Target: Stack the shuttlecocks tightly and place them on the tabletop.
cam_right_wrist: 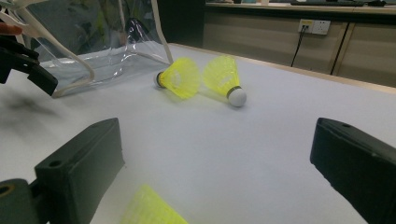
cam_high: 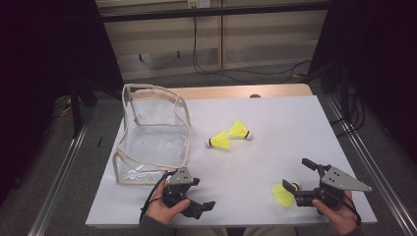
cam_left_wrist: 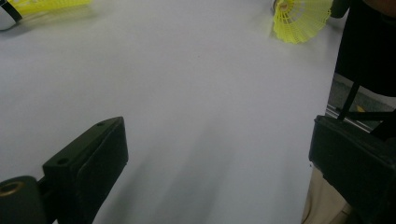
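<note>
Three yellow shuttlecocks lie on the white table top (cam_high: 265,118). Two of them (cam_high: 220,141) (cam_high: 239,131) rest side by side mid-table, also in the right gripper view (cam_right_wrist: 180,78) (cam_right_wrist: 223,77). The third shuttlecock (cam_high: 284,193) lies near the front right, just beside one jaw of my right gripper (cam_high: 301,179), loose; its skirt (cam_right_wrist: 149,207) peeks up between the wide-apart jaws. My right gripper (cam_right_wrist: 217,158) is open. My left gripper (cam_high: 202,192) sits at the front left, open (cam_left_wrist: 219,154) over bare table, with nothing between its jaws.
A clear plastic bag with beige trim (cam_high: 152,132) stands open at the table's left, just behind my left gripper. The table's front edge is close under both hands. Metal rails run along both sides of the table.
</note>
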{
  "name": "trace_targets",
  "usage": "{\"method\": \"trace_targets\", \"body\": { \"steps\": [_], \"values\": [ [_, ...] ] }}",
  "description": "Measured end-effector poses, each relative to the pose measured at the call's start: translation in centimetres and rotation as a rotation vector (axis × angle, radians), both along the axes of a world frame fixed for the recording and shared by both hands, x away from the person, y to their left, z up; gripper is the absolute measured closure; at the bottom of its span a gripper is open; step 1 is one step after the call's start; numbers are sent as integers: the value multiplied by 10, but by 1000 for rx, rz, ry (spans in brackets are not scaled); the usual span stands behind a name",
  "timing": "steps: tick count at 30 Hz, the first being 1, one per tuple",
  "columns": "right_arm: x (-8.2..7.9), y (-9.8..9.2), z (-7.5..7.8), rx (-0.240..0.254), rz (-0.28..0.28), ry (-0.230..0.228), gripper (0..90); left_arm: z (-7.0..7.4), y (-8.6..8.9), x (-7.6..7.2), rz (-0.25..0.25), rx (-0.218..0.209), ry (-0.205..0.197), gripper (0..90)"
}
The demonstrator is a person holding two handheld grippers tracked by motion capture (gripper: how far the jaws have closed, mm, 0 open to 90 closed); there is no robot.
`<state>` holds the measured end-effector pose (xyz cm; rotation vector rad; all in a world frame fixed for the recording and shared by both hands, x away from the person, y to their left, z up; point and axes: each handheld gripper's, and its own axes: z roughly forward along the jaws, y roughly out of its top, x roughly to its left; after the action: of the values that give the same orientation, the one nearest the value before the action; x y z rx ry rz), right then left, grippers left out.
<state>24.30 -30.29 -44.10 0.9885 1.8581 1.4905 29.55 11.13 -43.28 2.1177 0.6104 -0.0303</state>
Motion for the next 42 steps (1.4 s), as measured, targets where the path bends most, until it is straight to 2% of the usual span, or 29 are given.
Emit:
{"method": "trace_targets", "body": {
  "steps": [10,22,42],
  "values": [
    [0,0,0,2,3,0,19,3,4,-1,12,-3,-21,46],
    [0,0,0,1,1,1,19,7,21,-2,63,-7,-40,46],
    [1,1,0,-4,3,1,19,11,46,0,72,-21,-62,44]
  ]
}}
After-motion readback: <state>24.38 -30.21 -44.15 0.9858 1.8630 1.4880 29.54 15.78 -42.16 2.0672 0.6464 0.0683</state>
